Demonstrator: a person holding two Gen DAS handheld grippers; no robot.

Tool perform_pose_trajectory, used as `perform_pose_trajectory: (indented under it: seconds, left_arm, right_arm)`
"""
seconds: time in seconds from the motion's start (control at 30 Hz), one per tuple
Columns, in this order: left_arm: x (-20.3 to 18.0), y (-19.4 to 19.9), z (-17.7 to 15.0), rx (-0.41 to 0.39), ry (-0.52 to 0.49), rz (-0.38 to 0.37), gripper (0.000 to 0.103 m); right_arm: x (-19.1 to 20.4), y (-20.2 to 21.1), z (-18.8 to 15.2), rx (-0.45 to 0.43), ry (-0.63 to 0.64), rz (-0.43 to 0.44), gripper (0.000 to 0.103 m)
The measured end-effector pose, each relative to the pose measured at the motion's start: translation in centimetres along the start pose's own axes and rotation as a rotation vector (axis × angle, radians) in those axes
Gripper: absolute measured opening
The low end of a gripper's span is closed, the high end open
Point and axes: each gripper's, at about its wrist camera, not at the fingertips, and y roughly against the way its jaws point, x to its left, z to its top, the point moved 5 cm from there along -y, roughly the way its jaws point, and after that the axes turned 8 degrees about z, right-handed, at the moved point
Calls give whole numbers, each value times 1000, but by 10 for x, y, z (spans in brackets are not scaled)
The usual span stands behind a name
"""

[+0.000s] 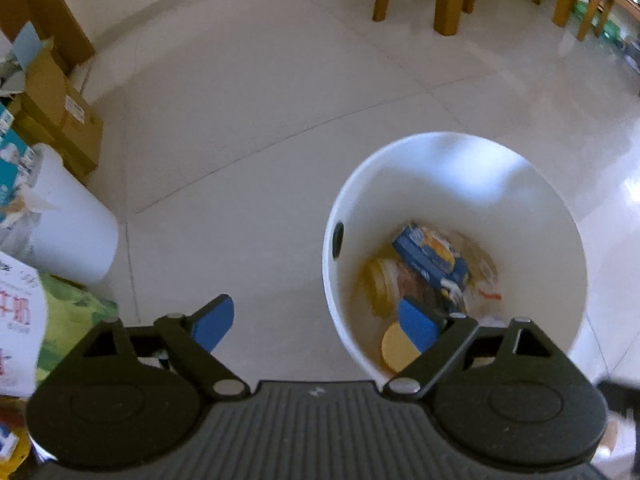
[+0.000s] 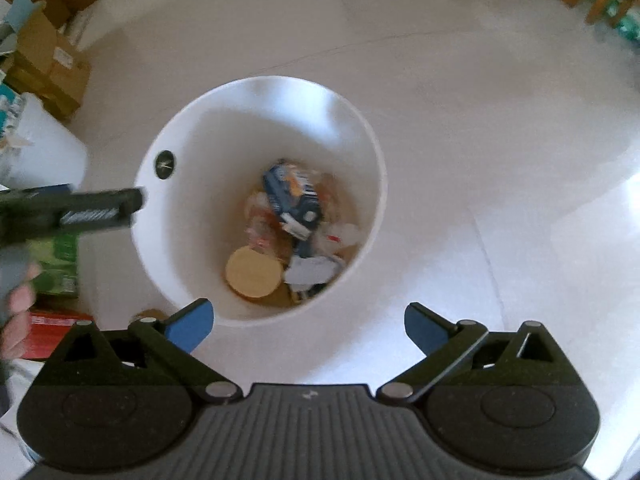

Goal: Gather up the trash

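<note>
Over pale tiled floor, wide open room far and right. White bin upright, rim unobstructed; inside, blue carton, yellow lid, wrappers. Left gripper spread, empty, right finger above rim. Right gripper spread, empty, near rim. Boxes crowding left edge; writing unreadable.

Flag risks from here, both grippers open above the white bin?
1. The left gripper straddles the white bin rim, one blue finger inside; a low sideways move could knock the bin.
2. The two grippers are close: the left shows beside the right gripper, so they could collide.
3. Boxes clutter the floor nearby.
</note>
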Motion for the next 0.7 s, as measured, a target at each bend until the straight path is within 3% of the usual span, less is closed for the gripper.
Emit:
perform_pose_trajectory:
  seconds: [0.23,0.33,0.7]
  left_arm:
    - [6,53,-27,13,17,28,91]
    - [7,73,-37,19,25,3,91]
    - [-2,115,-52,9,27,-17,93]
  right_arm:
    - [-11,32,-22,-65,-55,-70,103]
    - [-8,47,-30,-88,-50,-85,103]
    - [2,85,-49,-140,-81,-57,103]
